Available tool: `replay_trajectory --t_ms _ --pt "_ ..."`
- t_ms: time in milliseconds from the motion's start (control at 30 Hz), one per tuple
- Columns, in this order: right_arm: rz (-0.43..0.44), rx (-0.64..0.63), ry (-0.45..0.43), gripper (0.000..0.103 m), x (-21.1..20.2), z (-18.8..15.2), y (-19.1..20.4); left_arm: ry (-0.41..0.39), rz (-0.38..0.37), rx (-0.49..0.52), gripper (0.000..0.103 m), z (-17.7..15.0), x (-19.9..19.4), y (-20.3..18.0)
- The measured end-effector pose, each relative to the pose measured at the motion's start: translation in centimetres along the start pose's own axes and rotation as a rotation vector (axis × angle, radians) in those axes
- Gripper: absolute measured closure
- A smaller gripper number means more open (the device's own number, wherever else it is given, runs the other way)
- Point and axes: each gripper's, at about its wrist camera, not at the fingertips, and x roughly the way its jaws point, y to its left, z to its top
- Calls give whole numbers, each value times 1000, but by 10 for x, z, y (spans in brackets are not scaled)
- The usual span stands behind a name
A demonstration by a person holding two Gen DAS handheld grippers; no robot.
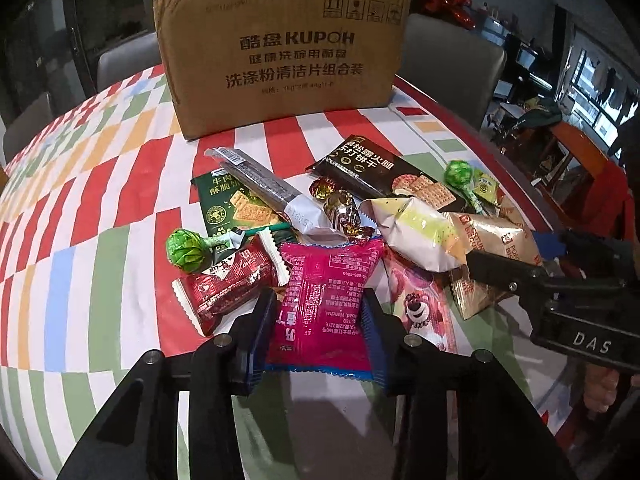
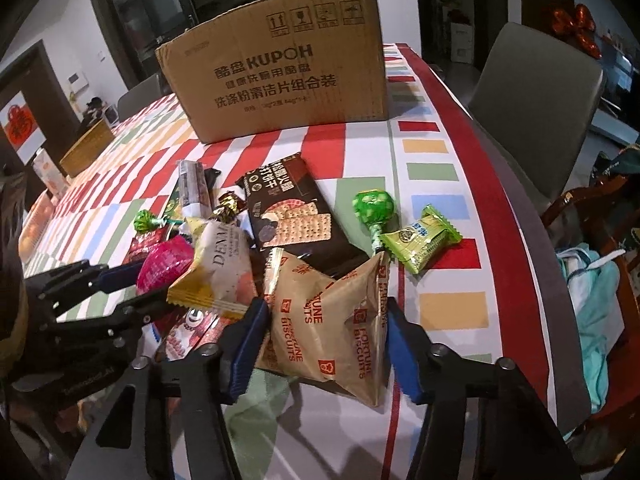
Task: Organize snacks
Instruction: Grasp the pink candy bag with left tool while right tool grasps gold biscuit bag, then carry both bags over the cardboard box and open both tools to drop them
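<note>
Grey chairs [image 2: 536,92] round checked tablecloth [image 1: 100,184]; windows [image 1: 600,92] at right

Magenta packet [image 1: 324,300], tan packet [image 2: 328,320]

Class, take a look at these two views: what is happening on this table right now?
A person is sorting a pile of snacks with two handheld grippers. The left gripper has its pads against the pink packet; the right gripper pinches the tan biscuit bag. Both packets are low over the checked tablecloth. The cardboard box stands behind the pile.
</note>
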Motion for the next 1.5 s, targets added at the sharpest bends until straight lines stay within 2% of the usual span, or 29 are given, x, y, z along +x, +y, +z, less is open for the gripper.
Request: replay_trajectory --t_ms 300,833,1100,1500 --pt "6 -16 -39 56 -13 0 2 -55 23 -42 67 0 -24 -2" --pt "38 -90 -191 57 -69 9 21 -222 76 -73 67 6 -92 -12" --pt "49 -130 -300 57 -96 34 29 -333 107 -55 67 29 -120 -11" --pt "73 -142 -398 57 -101 91 33 -432 142 -73 67 81 -129 8"
